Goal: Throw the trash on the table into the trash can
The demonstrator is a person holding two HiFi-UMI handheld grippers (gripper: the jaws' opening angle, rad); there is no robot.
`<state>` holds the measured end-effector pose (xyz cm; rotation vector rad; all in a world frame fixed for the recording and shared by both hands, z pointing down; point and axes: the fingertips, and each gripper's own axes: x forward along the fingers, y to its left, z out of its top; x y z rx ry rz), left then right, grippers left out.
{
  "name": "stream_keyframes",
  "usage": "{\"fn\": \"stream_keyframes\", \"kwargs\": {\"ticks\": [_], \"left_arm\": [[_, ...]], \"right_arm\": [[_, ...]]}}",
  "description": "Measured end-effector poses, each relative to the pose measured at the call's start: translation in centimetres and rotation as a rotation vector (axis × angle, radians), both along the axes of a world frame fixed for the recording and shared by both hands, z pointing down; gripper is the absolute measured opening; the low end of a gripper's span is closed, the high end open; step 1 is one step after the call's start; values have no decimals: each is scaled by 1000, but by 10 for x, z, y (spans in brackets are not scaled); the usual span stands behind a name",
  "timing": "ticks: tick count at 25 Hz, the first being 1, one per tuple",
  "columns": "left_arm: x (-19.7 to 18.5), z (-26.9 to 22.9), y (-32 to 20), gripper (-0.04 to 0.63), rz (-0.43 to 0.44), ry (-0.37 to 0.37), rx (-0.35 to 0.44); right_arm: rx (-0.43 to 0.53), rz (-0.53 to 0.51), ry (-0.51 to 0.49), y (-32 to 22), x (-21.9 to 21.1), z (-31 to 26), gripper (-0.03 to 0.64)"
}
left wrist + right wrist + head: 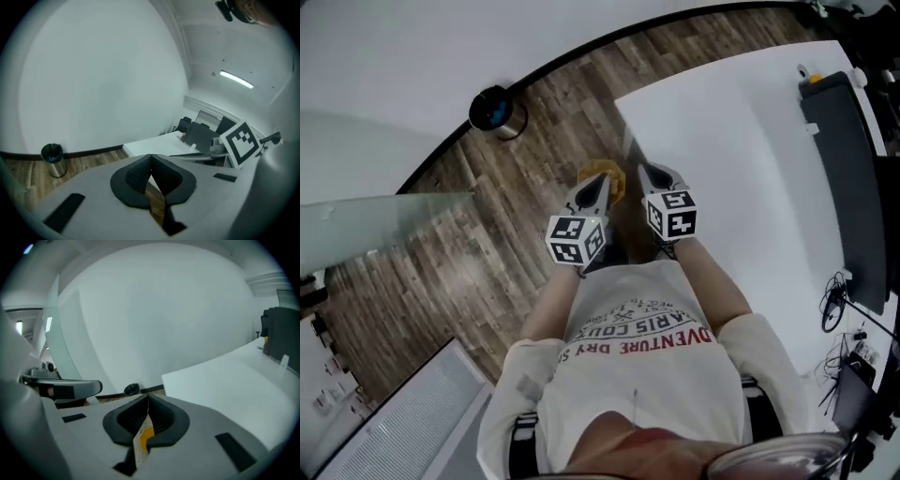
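No trash shows on the white table [722, 141] (only dark equipment [848, 187] along its right edge); the trash can [497, 111] stands upper left. The left gripper [150, 158] and right gripper [148, 398], jaws closed on nothing, hover mid-frame, probably because the job is done.

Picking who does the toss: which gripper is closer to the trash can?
The left gripper: in the head view it is on the side of the trash can; the right gripper sits by the table.
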<state>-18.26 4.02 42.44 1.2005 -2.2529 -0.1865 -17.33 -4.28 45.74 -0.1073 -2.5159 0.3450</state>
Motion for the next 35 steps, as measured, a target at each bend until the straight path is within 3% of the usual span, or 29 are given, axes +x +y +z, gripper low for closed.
{"fn": "stream_keyframes", "kwargs": {"ticks": [6,9,15,22,28,35], "left_arm": [[24,-68,-101,23,246,-94,64],[56,-94,-168,23,396,-126,112],[168,-124,-277,23,684,-127,195],[308,-132,-337,23,955,-168,245],[384,-130,-345,23,1065,-179,262],[411,-125,-346,23,1087,-180,240]], "right_arm": [[116,240,-151,-93,71,-81,26],[166,406,-188,-150,125,-105,26],[246,722,-205,-241,266,-131,25],[272,990,-188,-280,419,-132,26],[288,1088,-181,-283,492,-129,25],[277,1118,-210,-280,513,-124,25]]}}
